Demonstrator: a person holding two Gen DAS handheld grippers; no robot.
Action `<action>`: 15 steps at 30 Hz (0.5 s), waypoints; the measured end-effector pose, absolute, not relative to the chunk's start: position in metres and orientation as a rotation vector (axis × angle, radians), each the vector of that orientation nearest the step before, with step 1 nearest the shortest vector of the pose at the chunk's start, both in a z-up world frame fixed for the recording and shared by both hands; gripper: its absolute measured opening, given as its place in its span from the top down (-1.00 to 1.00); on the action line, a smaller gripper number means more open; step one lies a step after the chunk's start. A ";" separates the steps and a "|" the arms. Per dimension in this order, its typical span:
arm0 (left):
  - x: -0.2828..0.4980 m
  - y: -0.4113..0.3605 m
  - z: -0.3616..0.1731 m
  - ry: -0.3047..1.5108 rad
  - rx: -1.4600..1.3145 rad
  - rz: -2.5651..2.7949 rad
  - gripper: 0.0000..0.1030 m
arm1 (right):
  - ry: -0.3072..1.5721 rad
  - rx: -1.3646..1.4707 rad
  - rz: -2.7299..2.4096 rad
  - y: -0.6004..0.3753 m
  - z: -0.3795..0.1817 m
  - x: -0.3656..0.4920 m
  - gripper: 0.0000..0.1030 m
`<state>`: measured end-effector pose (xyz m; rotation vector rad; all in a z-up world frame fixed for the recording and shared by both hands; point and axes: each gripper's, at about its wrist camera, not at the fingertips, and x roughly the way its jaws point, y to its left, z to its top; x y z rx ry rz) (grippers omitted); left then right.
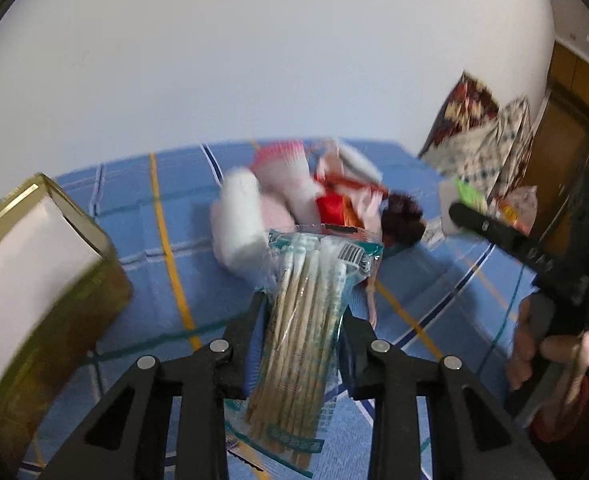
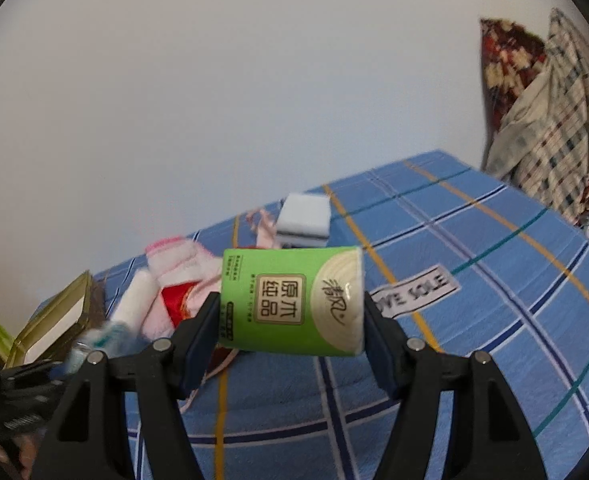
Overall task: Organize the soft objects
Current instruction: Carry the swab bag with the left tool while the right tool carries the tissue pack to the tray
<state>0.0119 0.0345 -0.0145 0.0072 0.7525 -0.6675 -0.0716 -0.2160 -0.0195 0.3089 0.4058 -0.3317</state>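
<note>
Plastic is the weak point: the left gripper point(image 1: 300, 320) has its jaws closed on a slick swab bag point(image 1: 306, 316), held above the bed point(image 1: 142, 216) just right of the gold box point(image 1: 42, 280). It could slide out mid-carry. The right gripper point(image 2: 290, 320) has its jaws clamped across a green tissue pack point(image 2: 290, 300), raised well right of that box; squeezing harder could crush it.

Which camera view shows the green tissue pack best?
The right wrist view: the green tissue pack fills the centre, held by the right gripper, its label readable. The left wrist view shows only a blurred green edge.
</note>
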 end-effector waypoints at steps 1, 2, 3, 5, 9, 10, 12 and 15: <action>0.012 0.040 -0.010 0.735 -0.005 -0.661 0.34 | 0.390 0.312 -0.346 -0.217 -0.018 -0.074 -0.30; 0.013 0.046 -0.005 0.713 -0.015 -0.643 0.34 | 0.374 0.315 -0.363 -0.218 -0.017 -0.076 -0.30; 0.013 0.052 0.000 0.687 -0.018 -0.614 0.34 | 0.365 0.314 -0.380 -0.218 -0.016 -0.078 -0.30; 0.015 0.068 0.008 0.635 -0.027 -0.529 0.34 | 0.361 0.297 -0.415 -0.216 -0.016 -0.077 -0.30; 0.024 0.091 0.015 0.598 -0.078 -0.394 0.34 | 0.362 0.246 -0.429 -0.200 -0.013 -0.072 -0.30; 0.026 0.095 0.016 0.593 -0.080 -0.367 0.34 | 0.364 0.232 -0.419 -0.193 -0.011 -0.069 -0.30; 0.027 0.102 0.016 0.581 -0.059 -0.288 0.34 | 0.364 0.217 -0.387 -0.180 -0.007 -0.065 -0.30; 0.027 0.114 0.016 0.568 -0.058 -0.229 0.34 | 0.368 0.170 -0.319 -0.147 0.002 -0.052 -0.30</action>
